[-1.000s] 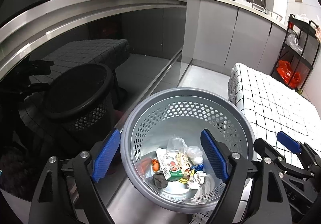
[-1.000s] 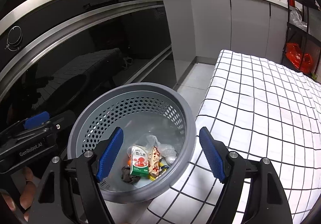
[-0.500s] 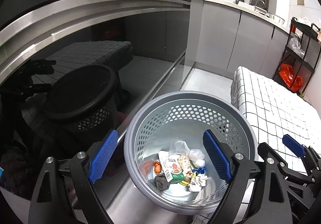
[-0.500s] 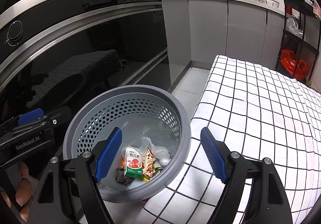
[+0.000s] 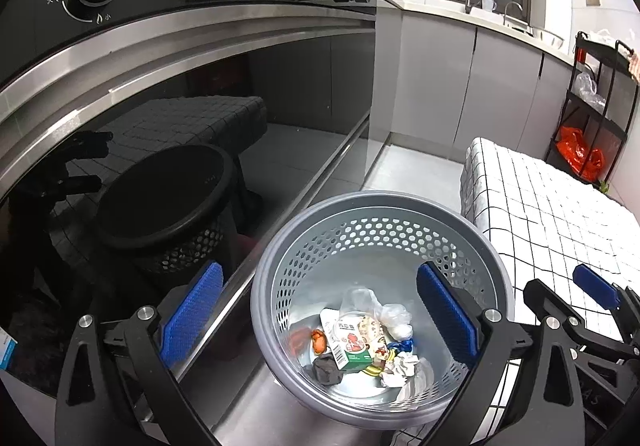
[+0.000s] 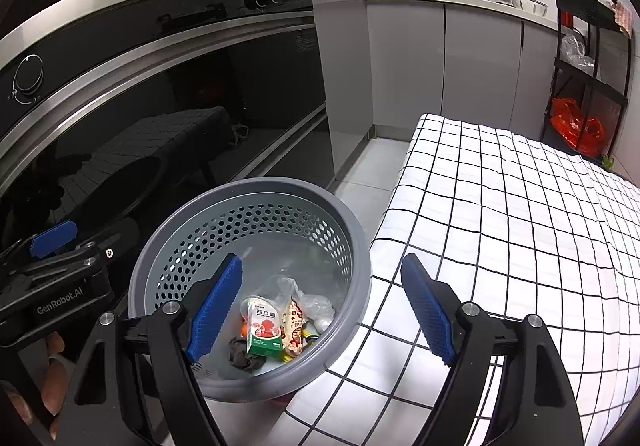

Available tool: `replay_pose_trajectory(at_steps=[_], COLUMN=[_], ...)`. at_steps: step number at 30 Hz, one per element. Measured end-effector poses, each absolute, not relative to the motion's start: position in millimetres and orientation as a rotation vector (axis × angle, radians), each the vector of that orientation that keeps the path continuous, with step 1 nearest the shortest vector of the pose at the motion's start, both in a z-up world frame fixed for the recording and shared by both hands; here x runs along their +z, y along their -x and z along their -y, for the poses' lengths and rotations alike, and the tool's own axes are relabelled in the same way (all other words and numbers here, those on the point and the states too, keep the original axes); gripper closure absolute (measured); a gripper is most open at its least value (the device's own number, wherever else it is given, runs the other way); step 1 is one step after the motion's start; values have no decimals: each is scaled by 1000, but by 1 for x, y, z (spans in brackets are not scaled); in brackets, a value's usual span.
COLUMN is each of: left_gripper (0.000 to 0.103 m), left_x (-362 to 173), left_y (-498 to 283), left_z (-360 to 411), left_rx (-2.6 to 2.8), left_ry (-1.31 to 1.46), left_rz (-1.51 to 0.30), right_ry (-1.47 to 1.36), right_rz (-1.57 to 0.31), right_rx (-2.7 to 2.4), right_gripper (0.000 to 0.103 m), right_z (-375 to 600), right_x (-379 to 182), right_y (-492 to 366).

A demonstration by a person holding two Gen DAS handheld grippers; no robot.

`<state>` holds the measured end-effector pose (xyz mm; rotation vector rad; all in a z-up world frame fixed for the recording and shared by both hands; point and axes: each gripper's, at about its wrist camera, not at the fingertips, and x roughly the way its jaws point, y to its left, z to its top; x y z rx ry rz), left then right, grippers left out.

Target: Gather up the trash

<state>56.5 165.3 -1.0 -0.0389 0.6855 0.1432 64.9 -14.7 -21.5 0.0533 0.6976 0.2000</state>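
A grey perforated basket [image 5: 376, 206] [image 6: 248, 186] stands between the oven front and the edge of the checked cloth. At its bottom lies trash: a green-and-white carton [image 5: 354, 348] [image 6: 262, 330], a snack wrapper [image 6: 296, 326], clear plastic [image 5: 360, 298], crumpled paper [image 5: 404, 364] and a dark wad [image 5: 328, 370]. My left gripper [image 5: 319, 270] hovers over the basket's left side, its jaws opening wide with nothing between the pads. My right gripper [image 6: 322, 258] hangs over the basket's right rim, open and holding nothing.
The oven's black glass door [image 5: 160, 146] mirrors the basket on the left. A table under a black-and-white checked cloth [image 6: 500, 206] fills the right. Grey cabinets run along the back, and a black rack with an orange bag [image 6: 576, 126] stands at the far right.
The left gripper's jaws have spread wider. The basket and its trash lie as before, and the right gripper looks the same.
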Motion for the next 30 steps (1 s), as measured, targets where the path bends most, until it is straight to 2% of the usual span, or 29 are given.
replay_pose_trajectory(at_steps=[30], left_gripper=[7], left_x=[3], left_y=[-49], left_z=[-163], left_rx=[165], left_ry=[18], left_rz=[-666], right_ry=[-57], right_rz=[-682], right_rx=[178], right_gripper=[23], right_z=[14], right_x=[-14], right_y=[-54])
